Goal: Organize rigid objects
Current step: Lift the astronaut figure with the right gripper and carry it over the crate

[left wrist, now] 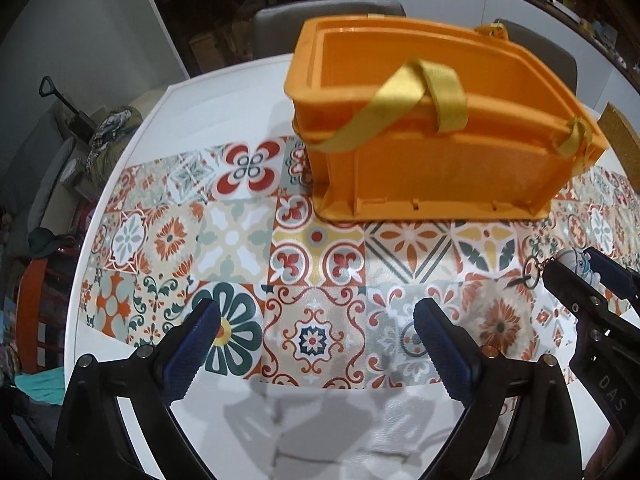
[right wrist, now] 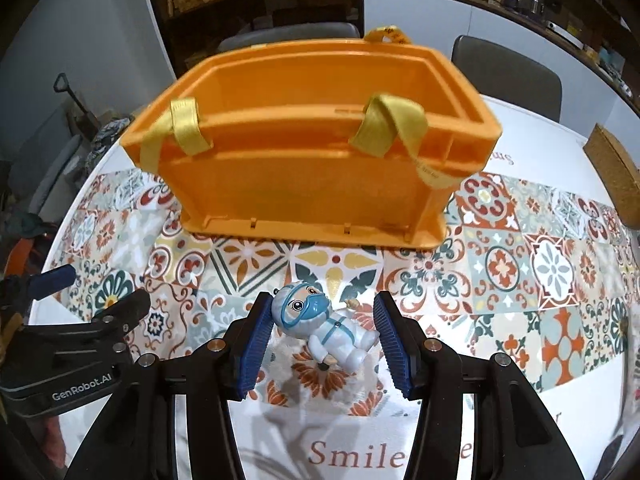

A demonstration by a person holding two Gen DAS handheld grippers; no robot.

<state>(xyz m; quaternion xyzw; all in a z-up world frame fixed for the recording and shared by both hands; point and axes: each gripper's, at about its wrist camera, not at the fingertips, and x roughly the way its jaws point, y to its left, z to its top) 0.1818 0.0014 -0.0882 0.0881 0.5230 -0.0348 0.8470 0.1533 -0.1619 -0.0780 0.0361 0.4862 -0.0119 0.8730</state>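
While the right gripper (right wrist: 324, 340) clamps the figurine (right wrist: 326, 330) between its blue pads, head against the left pad, the orange basket (right wrist: 304, 168) stands on the patterned table (right wrist: 520, 280) beyond the fingertips. Left gripper (left wrist: 320, 344): jaws spread wide, nothing between.

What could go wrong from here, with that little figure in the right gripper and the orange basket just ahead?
1. The figure lies slantwise in the right gripper, pinched only at head and feet, so it might twist or slip out.
2. Yellow straps droop over the near wall of the orange basket and could catch the figure on its way in.
3. The figure's keyring dangles and may snag.
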